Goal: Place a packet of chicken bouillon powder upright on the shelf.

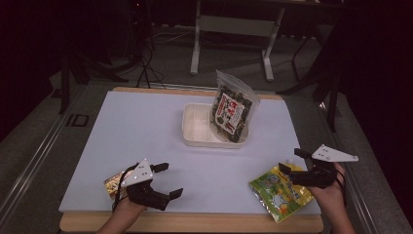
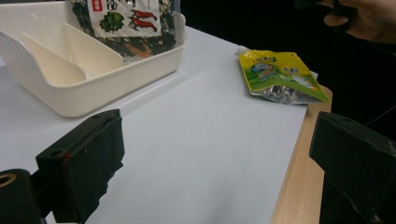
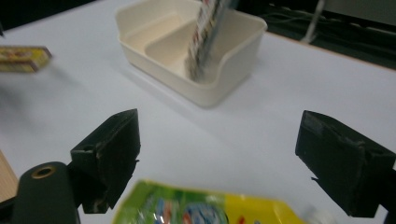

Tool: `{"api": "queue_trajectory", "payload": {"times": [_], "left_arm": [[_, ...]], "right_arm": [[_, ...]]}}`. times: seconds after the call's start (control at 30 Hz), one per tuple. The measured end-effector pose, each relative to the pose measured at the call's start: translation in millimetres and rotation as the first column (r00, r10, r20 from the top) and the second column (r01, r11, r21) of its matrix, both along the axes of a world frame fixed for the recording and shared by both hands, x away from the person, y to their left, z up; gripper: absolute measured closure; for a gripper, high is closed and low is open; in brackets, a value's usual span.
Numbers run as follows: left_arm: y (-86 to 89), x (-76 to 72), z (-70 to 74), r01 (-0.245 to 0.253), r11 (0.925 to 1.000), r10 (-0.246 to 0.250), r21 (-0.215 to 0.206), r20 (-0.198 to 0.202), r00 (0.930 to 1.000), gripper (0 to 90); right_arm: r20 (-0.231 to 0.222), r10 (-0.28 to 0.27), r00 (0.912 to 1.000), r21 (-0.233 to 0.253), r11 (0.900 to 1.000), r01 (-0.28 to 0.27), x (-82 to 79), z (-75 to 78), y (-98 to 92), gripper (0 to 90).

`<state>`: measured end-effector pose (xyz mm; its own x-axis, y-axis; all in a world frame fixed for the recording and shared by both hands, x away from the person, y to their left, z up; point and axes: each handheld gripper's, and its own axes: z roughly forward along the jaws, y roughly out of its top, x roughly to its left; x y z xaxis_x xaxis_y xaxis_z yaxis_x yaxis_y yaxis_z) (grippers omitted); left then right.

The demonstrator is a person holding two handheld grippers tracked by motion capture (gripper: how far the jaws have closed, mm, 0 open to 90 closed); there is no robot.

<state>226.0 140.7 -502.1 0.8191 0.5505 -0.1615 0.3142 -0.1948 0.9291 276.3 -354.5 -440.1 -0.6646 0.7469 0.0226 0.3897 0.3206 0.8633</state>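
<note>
White worktop, wooden edge along the near side. Right gripper low over the near-right corner, jaws spread wide, nothing between them; it sits just above the far edge of a yellow-green snack pouch that lies flat on the worktop by the near-right edge. In the right gripper view the same pouch shows directly beneath and between the open jaws, not touched as far as can be told. In the left gripper view the pouch lies at the far right with its crinkled silver bottom edge turned toward the camera, one corner reaching the wooden border. Left gripper at the near-left, jaws also wide apart and empty, held over bare worktop. Just left of it, partly under the hand, a small brown-and-yellow packet lies flat; it shows again at the left edge of the right gripper view. Cream tray with inner dividers sits mid-worktop toward the far side. A dark seaweed-type bag with a red-and-white label stands upright in the tray's right compartment, leaning slightly.
</note>
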Motion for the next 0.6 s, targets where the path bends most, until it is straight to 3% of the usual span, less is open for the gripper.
{"api": "queue_trajectory", "payload": {"times": [0.33,0.6], "left_arm": [[-1.6,0.3,-1.3,0.007,1.0,-0.007,0.003,-0.009,0.9999,3.5],[-2.7,1.2,-2.6,0.007,0.9999,-0.007,0.011,-0.012,0.9999,3.5]], "right_arm": [[-0.055,-0.061,0.9966,-0.024,0.998,0.059,-16.4,-21.0,-31.2,19.5],[-0.097,-0.145,0.9848,-0.031,0.989,0.142,-27.4,-36.2,-65.0,22.4]]}}
